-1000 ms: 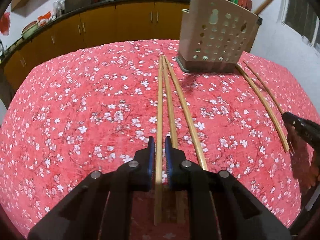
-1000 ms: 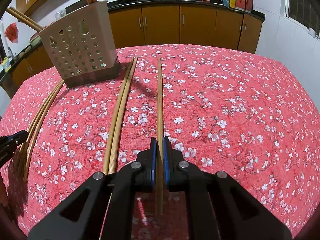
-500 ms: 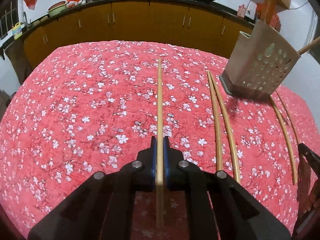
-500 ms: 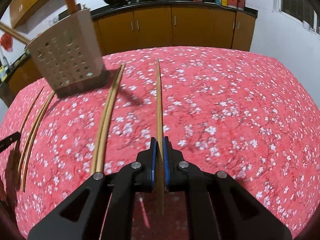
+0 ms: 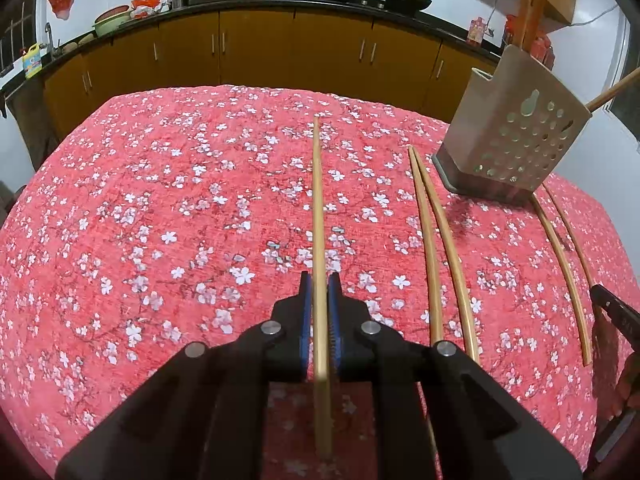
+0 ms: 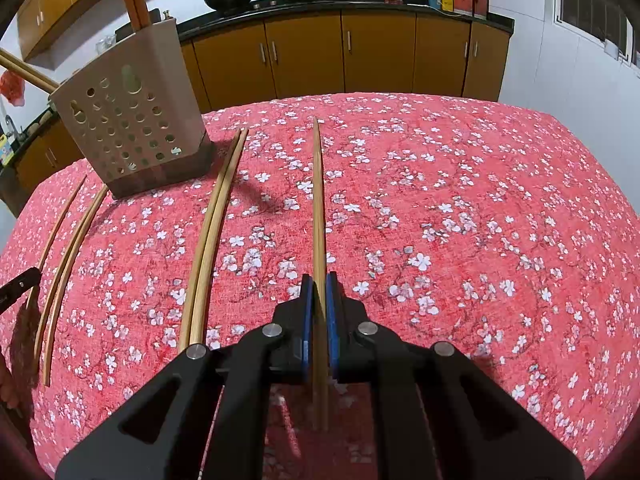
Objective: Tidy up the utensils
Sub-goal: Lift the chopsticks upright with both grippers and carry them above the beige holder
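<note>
Two chopsticks are already clamped, one in your left gripper (image 5: 319, 300) and one in your right gripper (image 6: 319, 300): the left chopstick (image 5: 318, 208) and the right chopstick (image 6: 319, 200) each sit between closed blue pads near the thick end, tips pointing forward over the red flowered cloth (image 5: 160, 220). They look light, stiff and smooth, so I judge they can slip or swing in such a narrow grip. Hold near the thick end and keep them steady when you aim at the perforated holder (image 6: 132, 128); two more pairs lie on the cloth beside it.

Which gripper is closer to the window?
Right. The window is up beside the right gripper, on its right; the left gripper is farther off, away on the right one's other side.
</note>
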`<action>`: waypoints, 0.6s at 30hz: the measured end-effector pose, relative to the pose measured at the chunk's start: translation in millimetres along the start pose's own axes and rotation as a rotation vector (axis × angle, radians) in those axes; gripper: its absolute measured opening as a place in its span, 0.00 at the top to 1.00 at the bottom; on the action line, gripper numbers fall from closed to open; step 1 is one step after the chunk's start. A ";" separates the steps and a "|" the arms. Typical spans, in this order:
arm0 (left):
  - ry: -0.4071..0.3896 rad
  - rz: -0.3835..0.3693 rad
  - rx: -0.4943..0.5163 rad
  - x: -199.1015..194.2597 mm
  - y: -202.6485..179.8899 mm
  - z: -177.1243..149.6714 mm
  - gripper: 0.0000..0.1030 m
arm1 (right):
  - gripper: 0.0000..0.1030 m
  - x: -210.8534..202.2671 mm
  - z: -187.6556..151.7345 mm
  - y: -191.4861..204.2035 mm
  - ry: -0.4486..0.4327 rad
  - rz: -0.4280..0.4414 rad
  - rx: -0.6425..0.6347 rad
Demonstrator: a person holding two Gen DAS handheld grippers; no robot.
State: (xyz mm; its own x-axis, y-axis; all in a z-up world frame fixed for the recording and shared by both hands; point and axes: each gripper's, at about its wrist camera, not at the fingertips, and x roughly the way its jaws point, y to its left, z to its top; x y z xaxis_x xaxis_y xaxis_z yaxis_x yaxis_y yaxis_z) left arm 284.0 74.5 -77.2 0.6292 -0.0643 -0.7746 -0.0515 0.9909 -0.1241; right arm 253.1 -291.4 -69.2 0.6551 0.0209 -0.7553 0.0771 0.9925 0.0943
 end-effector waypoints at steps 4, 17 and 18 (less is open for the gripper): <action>0.000 -0.007 -0.007 -0.3 0.8 -0.3 0.89 | 0.92 -0.1 0.0 0.0 0.000 0.000 0.000; -0.001 -0.003 -0.006 -1.0 0.9 -1.0 0.89 | 0.92 0.1 -0.3 -1.3 0.000 0.008 0.006; -0.001 -0.003 -0.006 -1.4 1.4 -1.1 0.89 | 0.92 0.2 -0.5 -1.4 0.000 0.009 0.006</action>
State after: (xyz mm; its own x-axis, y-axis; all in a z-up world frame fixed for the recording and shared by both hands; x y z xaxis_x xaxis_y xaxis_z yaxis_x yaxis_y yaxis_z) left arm 282.2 75.8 -77.0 0.6301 -0.0674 -0.7736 -0.0540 0.9900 -0.1302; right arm 252.7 -292.7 -69.8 0.6555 0.0297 -0.7546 0.0758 0.9916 0.1049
